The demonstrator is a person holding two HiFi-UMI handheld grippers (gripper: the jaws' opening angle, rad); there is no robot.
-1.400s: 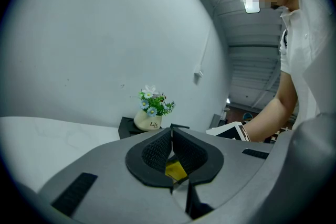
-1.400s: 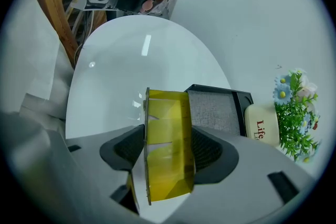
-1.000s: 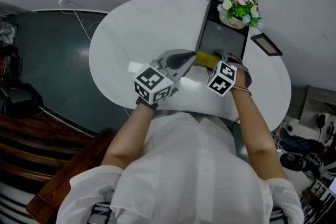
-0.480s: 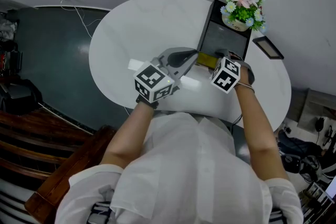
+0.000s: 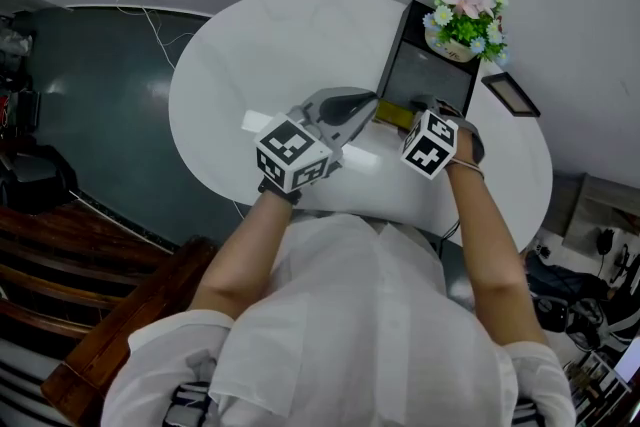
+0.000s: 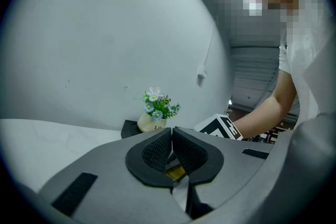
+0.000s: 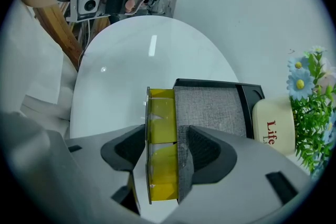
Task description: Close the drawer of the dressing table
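Straddling the pulled-out yellow plastic drawer (image 7: 161, 107) of the black, grey-topped dressing box (image 7: 210, 105), at 1 o'clock on the white oval surface (image 5: 260, 65), the right tongs (image 7: 161, 136) stand wide apart, having just narrowed slightly. The left tongs (image 6: 171, 139) are together and empty. I judge that closing has not begun; next, the drawer needs a push toward 1 o'clock.

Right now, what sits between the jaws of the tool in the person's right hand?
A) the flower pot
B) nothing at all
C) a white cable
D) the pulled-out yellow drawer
D: in the right gripper view the yellow drawer sticks out of the grey-topped box, and the right gripper has a jaw on either side of it. The jaws are apart and have just been closing a little.
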